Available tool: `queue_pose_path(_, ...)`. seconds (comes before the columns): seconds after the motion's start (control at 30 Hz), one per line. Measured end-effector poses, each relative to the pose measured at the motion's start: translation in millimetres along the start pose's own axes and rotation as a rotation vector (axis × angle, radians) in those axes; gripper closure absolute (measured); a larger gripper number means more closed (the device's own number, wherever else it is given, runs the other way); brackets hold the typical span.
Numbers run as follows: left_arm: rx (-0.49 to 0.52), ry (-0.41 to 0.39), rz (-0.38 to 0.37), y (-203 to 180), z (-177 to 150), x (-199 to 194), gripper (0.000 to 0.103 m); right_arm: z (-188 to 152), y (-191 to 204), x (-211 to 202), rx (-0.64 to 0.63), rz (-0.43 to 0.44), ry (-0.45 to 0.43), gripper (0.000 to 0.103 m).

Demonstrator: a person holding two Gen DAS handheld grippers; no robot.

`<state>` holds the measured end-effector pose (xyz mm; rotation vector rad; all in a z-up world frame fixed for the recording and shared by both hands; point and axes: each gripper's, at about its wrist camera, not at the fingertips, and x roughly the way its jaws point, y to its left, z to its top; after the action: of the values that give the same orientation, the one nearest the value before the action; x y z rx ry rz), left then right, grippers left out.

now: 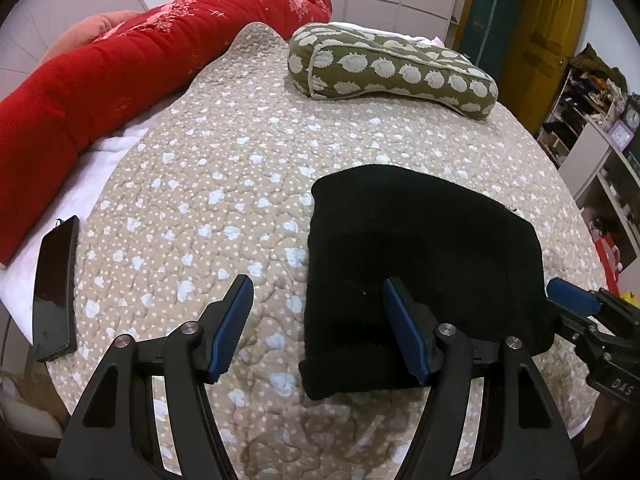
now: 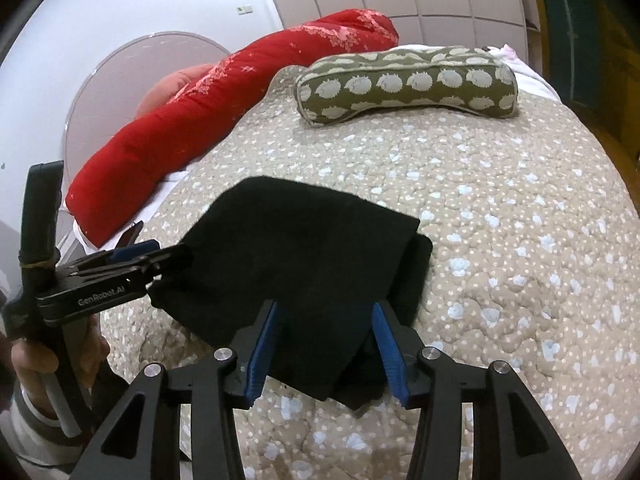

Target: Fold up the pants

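Note:
The black pants (image 1: pixel 424 272) lie folded into a compact stack on the beige quilted bed (image 1: pixel 240 168); they also show in the right wrist view (image 2: pixel 296 256). My left gripper (image 1: pixel 318 312) is open, its jaws straddling the stack's left edge just above the fabric. My right gripper (image 2: pixel 324 334) is open over the stack's near corner, jaws wide apart and holding nothing. The right gripper shows at the right edge of the left view (image 1: pixel 576 300), beside the stack. The left gripper shows at the stack's left side in the right view (image 2: pixel 132 256).
A red rolled quilt (image 1: pixel 120 72) lies along the bed's left side. An olive patterned pillow (image 1: pixel 392 68) sits at the far end. A black phone (image 1: pixel 56 292) lies on the bed's left edge. Shelves (image 1: pixel 600 128) stand to the right.

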<state>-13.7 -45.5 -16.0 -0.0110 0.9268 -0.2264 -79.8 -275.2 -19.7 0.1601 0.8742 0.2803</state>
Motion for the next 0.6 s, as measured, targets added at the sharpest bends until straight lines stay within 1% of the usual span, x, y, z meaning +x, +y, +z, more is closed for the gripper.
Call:
queue_pose_path(0.07, 0.000, 0.005, 0.002, -1, 0, 2, 0.036, 2, 4, -1, -0.010, 0.013, -0.005, 0.056)
queue_pose_path(0.2, 0.001, 0.011, -0.001, -2, -2, 4, 0.035, 3, 6, 0, -0.016, 0.000, -0.002, 0.056)
queue_pose_path(0.3, 0.004, 0.021, -0.004, -3, -4, 7, 0.035, 2, -2, 7, 0.016, -0.050, 0.015, 0.056)
queue_pose_path(0.4, 0.009, 0.020, -0.001, -6, -6, 8, 0.031, 0, -9, 17, 0.019, -0.072, 0.052, 0.056)
queue_pose_path(0.47, 0.011, 0.020, -0.001, -7, -6, 10, 0.030, 0, -11, 18, 0.027, -0.093, 0.033, 0.056)
queue_pose_path(0.53, 0.004, 0.024, -0.002, -7, -6, 11, 0.027, 0, -14, 24, 0.021, -0.132, 0.033, 0.056)
queue_pose_path(0.6, 0.001, 0.023, -0.002, -7, -6, 13, 0.026, 0, -18, 29, 0.035, -0.131, 0.039, 0.056)
